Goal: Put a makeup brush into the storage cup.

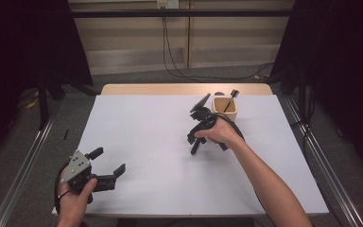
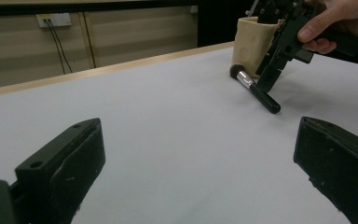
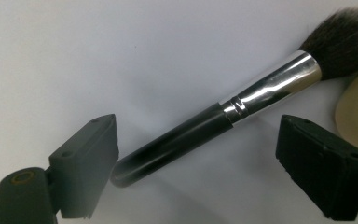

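A makeup brush point(image 3: 214, 121) with a black handle, silver ferrule and dark bristles lies flat on the white table point(image 1: 146, 142), its bristle end toward a beige cup point(image 1: 225, 109). My right gripper point(image 3: 198, 154) points down over the brush, its jaws open and standing to either side of the handle without touching it. In the high view the handle end of the brush point(image 1: 195, 147) pokes out below the right gripper point(image 1: 203, 139). My left gripper point(image 1: 108, 161) rests at the near left of the table, open with nothing between its fingers.
The beige cup point(image 2: 249, 42) stands just behind the brush point(image 2: 256, 91) and holds a thin dark-tipped stick point(image 1: 230, 100). Dark curtains flank the table, and cables hang on the far wall.
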The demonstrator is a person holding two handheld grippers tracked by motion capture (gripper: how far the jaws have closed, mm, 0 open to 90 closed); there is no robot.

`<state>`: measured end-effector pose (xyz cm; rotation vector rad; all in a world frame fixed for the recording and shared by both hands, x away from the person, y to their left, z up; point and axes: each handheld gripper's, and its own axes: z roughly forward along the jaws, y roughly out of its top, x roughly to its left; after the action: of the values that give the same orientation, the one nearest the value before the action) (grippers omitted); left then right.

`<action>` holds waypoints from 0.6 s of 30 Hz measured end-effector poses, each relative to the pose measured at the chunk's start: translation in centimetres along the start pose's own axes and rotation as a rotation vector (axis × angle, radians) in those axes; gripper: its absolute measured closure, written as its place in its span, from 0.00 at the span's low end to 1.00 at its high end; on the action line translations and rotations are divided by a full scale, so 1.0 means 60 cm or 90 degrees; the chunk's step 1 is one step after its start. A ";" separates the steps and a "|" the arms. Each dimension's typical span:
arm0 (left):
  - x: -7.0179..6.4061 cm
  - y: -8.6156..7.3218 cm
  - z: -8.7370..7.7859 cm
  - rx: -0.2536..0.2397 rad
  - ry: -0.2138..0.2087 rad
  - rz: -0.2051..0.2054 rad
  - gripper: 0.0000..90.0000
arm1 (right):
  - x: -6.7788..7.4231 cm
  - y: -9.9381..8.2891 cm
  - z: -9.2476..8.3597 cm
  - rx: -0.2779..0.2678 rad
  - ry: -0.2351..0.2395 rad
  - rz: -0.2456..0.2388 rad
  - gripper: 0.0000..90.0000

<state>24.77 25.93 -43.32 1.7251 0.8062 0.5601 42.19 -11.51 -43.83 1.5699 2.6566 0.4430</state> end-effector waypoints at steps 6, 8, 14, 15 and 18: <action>0.000 0.000 -0.001 0.002 0.000 0.001 0.02 | -0.001 0.009 0.011 0.017 -0.017 0.010 0.19; -0.001 0.000 0.000 0.002 -0.001 -0.001 0.02 | -0.001 0.011 0.015 0.024 -0.025 0.019 0.22; -0.003 -0.001 0.002 0.008 -0.005 0.004 0.02 | -0.002 0.014 0.027 0.034 -0.046 0.023 0.25; -0.003 -0.001 0.003 0.010 -0.005 0.006 0.02 | -0.003 0.014 0.028 0.036 -0.047 0.027 0.26; -0.002 0.000 0.003 0.010 -0.004 0.008 0.02 | -0.006 0.017 0.034 0.040 -0.048 0.045 0.29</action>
<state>24.78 25.72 -43.39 1.7467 0.7973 0.5575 43.55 -10.88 -45.58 1.6680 2.5899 0.2994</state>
